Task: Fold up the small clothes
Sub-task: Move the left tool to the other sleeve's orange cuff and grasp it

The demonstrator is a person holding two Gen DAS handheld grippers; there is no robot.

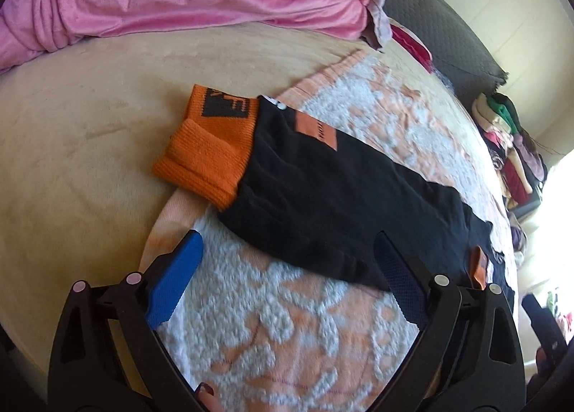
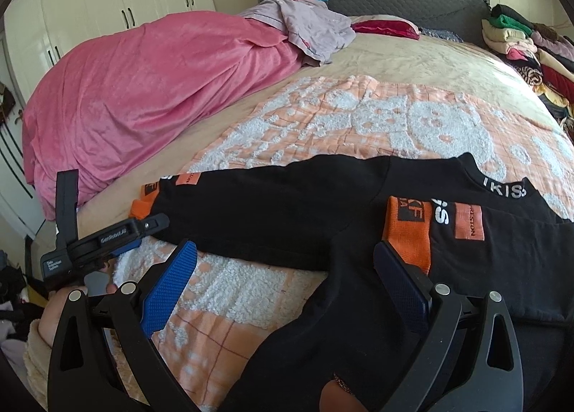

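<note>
Your black top (image 2: 305,218) lies flat on the orange and white blanket (image 2: 358,114), which is spread on the bed (image 1: 71,117). It lies flat so you can fold it neatly.

One sleeve (image 1: 323,175) stretches out to the left. Its orange cuff (image 1: 204,157) rests just past the blanket's edge, on the tan sheet. The other sleeve is already folded in over the chest, so its orange cuff (image 2: 407,232) sits just below the collar (image 2: 502,189) with the white letters. That makes the top narrower, which is a good start.

Your left gripper (image 1: 287,290) hovers over the blanket, just beside the long sleeve. Its blue fingers (image 1: 172,290) are spread wide and hold nothing. I think it waits there because that sleeve is next to fold in.

Your right gripper (image 2: 283,290) is spread wide too, with nothing pinched. It hangs over the bottom part of the top, near the folded cuff.

A big pink blanket (image 2: 143,89) is bunched up far back, well apart from your work. A pile of clothes (image 2: 520,42) sits at the right side of the bed.
</note>
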